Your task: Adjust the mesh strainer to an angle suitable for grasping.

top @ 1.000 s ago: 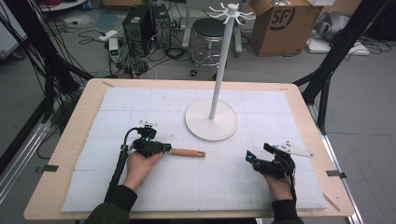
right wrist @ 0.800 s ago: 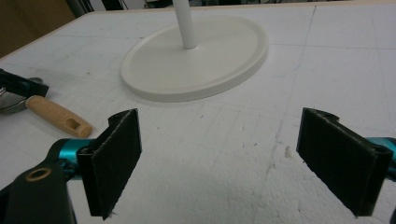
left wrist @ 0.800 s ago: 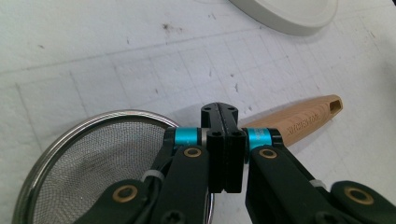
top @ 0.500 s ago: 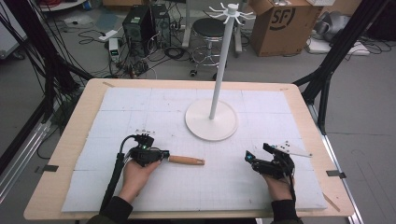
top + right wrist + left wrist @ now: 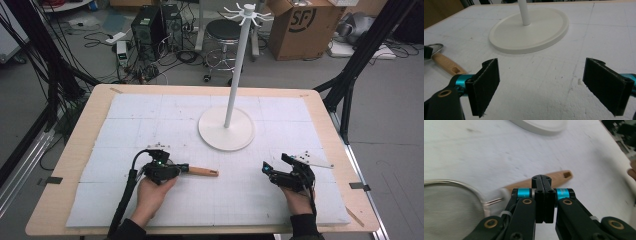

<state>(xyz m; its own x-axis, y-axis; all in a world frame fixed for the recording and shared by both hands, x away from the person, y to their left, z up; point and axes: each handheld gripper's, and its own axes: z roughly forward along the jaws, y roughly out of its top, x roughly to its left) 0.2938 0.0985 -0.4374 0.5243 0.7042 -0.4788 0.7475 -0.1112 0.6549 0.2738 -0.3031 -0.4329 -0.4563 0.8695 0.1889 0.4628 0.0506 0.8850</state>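
One strainer (image 5: 449, 205), seemingly mesh, close-up.

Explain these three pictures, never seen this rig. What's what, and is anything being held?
There is no robot here. A person sits at a table with a hand-held two-jaw tool in each hand.

The high view comes from a fixed camera above the table. It shows the left gripper and the right gripper, with the person's hands behind them. Each of the other two pictures comes from a camera riding on one gripper and looking along its black jaws.

On the white foam mat stands a white rack, a round base with a tall pole and hooks on top. Near the left gripper lies a mesh strainer with a wooden handle.

The left jaws are shut flush, their tips over that handle. I see nothing between them, so I can't say they grip it. The right jaws stand wide open and empty.
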